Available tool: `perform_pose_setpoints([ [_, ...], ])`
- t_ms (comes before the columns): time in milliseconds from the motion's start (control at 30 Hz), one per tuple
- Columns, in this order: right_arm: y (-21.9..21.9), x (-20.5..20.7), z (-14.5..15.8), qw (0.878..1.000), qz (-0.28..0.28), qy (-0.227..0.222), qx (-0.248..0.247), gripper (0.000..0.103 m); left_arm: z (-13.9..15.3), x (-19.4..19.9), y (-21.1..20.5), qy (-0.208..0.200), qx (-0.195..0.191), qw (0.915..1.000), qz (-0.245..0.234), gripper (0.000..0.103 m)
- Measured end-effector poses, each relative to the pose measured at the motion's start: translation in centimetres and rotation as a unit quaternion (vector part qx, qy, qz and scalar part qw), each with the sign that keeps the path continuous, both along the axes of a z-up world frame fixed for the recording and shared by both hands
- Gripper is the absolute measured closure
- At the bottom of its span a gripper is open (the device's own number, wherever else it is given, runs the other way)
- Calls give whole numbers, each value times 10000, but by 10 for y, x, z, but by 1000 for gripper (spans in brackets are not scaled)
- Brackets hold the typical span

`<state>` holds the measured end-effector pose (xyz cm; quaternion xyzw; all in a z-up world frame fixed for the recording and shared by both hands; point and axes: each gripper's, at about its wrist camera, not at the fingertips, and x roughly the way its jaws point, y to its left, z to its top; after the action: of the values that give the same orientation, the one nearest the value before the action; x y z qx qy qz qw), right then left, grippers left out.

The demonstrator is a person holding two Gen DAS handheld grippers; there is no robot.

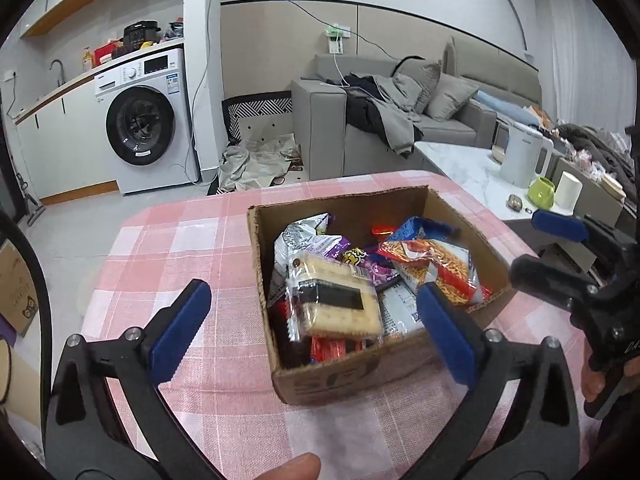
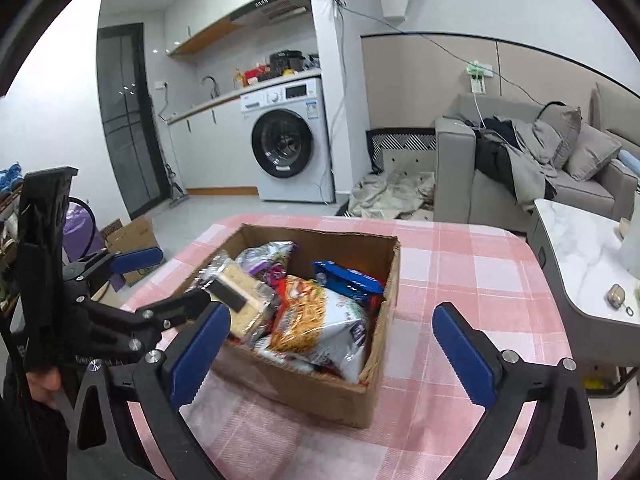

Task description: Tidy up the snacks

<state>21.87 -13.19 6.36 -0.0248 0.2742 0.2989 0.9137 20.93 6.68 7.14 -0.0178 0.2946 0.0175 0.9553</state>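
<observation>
An open cardboard box stands on the pink checked tablecloth, filled with snack packs. On top lie a clear pack of crackers, an orange noodle-snack bag, a blue pack and a purple-and-silver bag. My left gripper hovers open over the box's near left side, nothing pressed between its pads. My right gripper is open too, straddling the box's right wall without touching it.
A marble coffee table to the right carries a white kettle, a green cup and a white cup. Behind are a grey sofa and a washing machine. A cardboard carton lies on the floor.
</observation>
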Motion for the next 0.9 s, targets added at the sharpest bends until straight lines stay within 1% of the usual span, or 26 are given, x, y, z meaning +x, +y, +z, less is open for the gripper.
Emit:
perform_pose_setpoints([
  [233,-6,-27,-1,9992,245,-153,265,0,6,-48,13,-470,-225,9986,91,1],
  [300,-8,-36,-1,9987,303,-227,352,0,6,-57,16,-523,-284,9981,128,1],
  [400,-10,-47,-3,9983,328,-326,369,0,0,-69,19,-533,-361,9979,9,1],
  [500,-10,-55,-8,9982,345,-348,341,0,-2,-77,15,-570,-291,9979,20,1],
  [633,-12,-64,-15,9981,346,-372,348,0,-9,-91,8,-752,-273,9968,29,1],
  [800,-16,-74,-26,9972,339,-528,396,0,-21,-104,-1,-875,-96,9961,66,1],
  [900,-17,-80,-29,9969,254,-652,359,0,-26,-104,-3,-850,-97,9963,26,1],
])
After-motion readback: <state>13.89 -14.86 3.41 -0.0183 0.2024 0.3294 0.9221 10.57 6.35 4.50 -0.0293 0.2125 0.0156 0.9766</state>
